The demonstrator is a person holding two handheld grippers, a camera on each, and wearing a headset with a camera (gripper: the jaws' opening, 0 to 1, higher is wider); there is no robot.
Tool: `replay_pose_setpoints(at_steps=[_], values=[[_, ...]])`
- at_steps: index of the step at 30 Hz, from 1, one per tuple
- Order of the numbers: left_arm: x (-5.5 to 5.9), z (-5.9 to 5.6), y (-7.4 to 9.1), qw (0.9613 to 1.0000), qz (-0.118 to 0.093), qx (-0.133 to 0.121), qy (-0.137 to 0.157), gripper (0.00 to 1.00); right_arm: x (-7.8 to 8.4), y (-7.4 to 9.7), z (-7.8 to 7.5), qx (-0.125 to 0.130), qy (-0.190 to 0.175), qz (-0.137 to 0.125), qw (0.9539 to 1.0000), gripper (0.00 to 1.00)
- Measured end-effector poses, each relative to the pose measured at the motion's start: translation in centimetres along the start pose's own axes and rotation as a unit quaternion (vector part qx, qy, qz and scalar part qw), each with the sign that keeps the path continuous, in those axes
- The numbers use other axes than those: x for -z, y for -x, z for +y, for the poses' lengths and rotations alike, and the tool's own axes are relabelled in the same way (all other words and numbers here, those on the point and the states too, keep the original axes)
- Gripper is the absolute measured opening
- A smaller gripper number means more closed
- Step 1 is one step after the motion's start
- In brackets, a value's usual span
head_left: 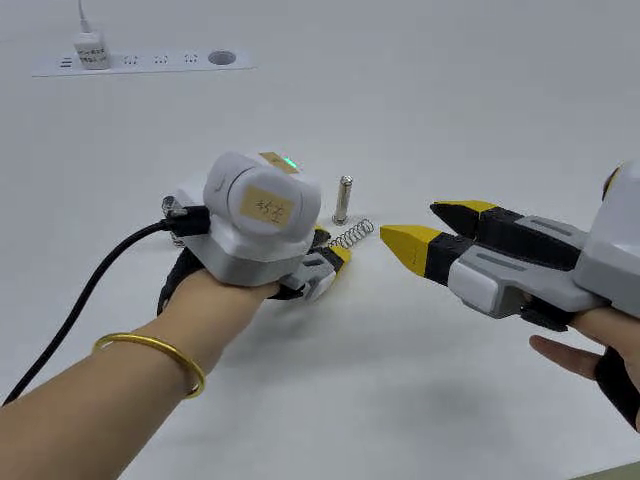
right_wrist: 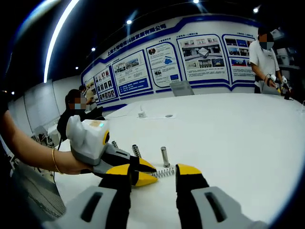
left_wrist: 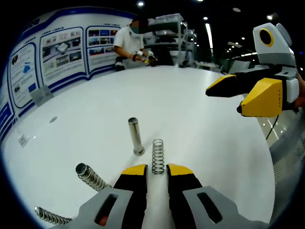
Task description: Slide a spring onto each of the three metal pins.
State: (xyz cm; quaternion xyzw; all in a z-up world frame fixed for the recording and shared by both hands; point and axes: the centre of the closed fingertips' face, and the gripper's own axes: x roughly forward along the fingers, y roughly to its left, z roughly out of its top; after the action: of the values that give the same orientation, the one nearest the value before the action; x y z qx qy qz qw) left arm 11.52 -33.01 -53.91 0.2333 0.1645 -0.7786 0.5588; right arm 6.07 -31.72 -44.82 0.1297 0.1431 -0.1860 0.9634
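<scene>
Left of the left gripper view: loaded pin [left_wrist: 90,176] and second loaded pin [left_wrist: 50,217], each with a coil on it, both close beside the left gripper [left_wrist: 157,171]. Its jaws are nearly together and pinch the near end of the spring [left_wrist: 157,155]. The rest of the spring sticks out past the tips. Cannot tell if the free end rests on the surface [head_left: 420,120] or hangs just above it. Bare pin [left_wrist: 135,136] stands upright just beside the spring, on the far-edge side in the head view, not touching it. All of this sits mid-surface, well apart from the far left corner where a power strip [head_left: 140,60] lies. Right gripper [head_left: 410,222] is off to the right, jaws wide apart with nothing in them, tips aimed at the spring and near it but not touching.

Handling, my guess: the spring is light thin wire and soft along its length. It would buckle or pop out sideways if squeezed hard, and roll if dropped. Best hold is across the coils at one end, leaving the open end free to go over the pin top. The pin looks stiff, smooth and narrow-footed, so it would likely tip if nudged. Line the coil up straight over it, or steady the pin low on the shaft with the right gripper. Two of three look done, this one is the last
</scene>
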Motion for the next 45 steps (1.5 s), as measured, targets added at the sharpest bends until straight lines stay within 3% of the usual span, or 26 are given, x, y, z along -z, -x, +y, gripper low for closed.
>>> replay_pose_setpoints(at_steps=[19,25,35,45], values=[[-0.1,-0.1,0.1,1.0000,0.000,0.007,0.003,0.10,0.5,-0.1,-1.0,0.018,-0.003,0.011,0.9998,0.37],[-0.3,-0.3,0.8,0.9999,-0.001,0.012,-0.001,0.10,0.7,0.0,-1.2,0.023,-0.006,0.014,0.9996,0.37],[-2.3,-0.7,3.4,0.9990,-0.042,0.008,0.016,0.10,0.4,0.0,-0.9,0.018,-0.018,0.006,0.9997,0.37],[-3.7,-0.8,6.9,0.9964,-0.079,-0.007,0.030,0.10,-1.0,0.1,1.4,-0.017,-0.036,-0.011,0.9991,0.37]])
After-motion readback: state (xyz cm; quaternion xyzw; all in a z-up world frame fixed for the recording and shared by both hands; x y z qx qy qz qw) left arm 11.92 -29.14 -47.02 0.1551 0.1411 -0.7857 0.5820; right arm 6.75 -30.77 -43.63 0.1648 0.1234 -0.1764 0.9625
